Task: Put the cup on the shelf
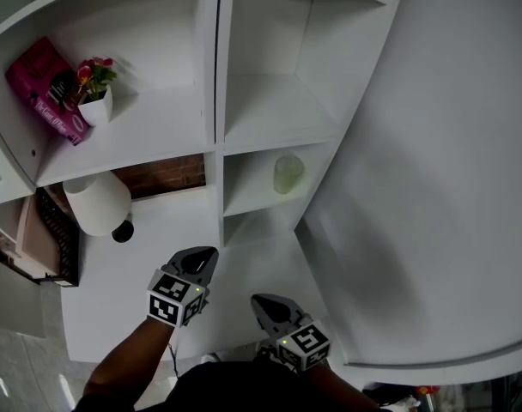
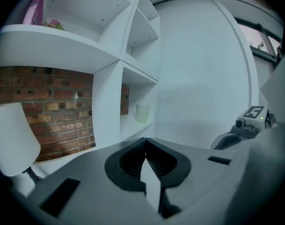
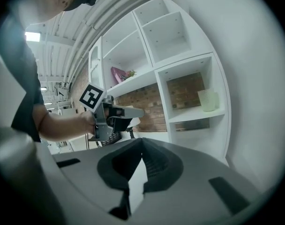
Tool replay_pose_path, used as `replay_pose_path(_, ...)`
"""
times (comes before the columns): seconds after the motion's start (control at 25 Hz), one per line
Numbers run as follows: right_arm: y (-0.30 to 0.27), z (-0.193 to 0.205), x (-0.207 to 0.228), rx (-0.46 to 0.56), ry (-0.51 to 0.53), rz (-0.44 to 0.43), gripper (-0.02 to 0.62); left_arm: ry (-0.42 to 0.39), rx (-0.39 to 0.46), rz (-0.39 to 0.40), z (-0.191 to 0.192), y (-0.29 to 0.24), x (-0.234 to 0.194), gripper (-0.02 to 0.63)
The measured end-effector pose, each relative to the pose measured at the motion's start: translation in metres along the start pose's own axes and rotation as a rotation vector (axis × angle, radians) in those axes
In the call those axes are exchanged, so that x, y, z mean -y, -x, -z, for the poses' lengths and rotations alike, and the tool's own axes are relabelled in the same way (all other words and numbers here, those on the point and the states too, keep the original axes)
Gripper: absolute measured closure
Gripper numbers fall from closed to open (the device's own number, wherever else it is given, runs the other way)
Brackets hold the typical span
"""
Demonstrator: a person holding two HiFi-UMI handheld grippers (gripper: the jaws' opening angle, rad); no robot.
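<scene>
A pale green cup (image 1: pixel 288 174) stands upright in the lower right compartment of the white shelf unit (image 1: pixel 218 101). It also shows on that shelf in the left gripper view, cup (image 2: pixel 142 112), and in the right gripper view, cup (image 3: pixel 207 100). My left gripper (image 1: pixel 208 256) hovers over the white counter below the shelf, well short of the cup, jaws shut with nothing between them (image 2: pixel 145 142). My right gripper (image 1: pixel 259 301) sits lower and to the right, also shut and empty (image 3: pixel 141 142). Each gripper sees the other: right gripper (image 2: pixel 236 134), left gripper (image 3: pixel 133 111).
A white lamp (image 1: pixel 98 202) stands on the counter at left, in front of a brick wall (image 2: pixel 53 111). A pink packet (image 1: pixel 51 88) and a small potted flower (image 1: pixel 95 93) sit on the upper left shelf. A curved white wall (image 1: pixel 433 161) fills the right side.
</scene>
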State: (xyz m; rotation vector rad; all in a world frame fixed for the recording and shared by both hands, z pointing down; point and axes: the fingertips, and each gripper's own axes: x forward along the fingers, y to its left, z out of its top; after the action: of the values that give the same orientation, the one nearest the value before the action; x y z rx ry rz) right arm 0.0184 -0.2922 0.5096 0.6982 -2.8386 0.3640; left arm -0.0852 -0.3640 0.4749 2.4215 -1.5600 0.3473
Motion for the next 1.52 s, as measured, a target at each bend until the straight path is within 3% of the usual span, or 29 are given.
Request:
replay_pose_path(0.68,-0.005,0.008,-0.037,-0.026,0.003,-0.004,0.591,0.051,0.009,0.000,0.055,0.084,0.024,0.600)
replay_pose_path(1.52,-0.011,0.028,-0.065,-0.044,-0.013,0.015,0.591,0.060,0.014,-0.005,0.083,0.122,0.030,0.601)
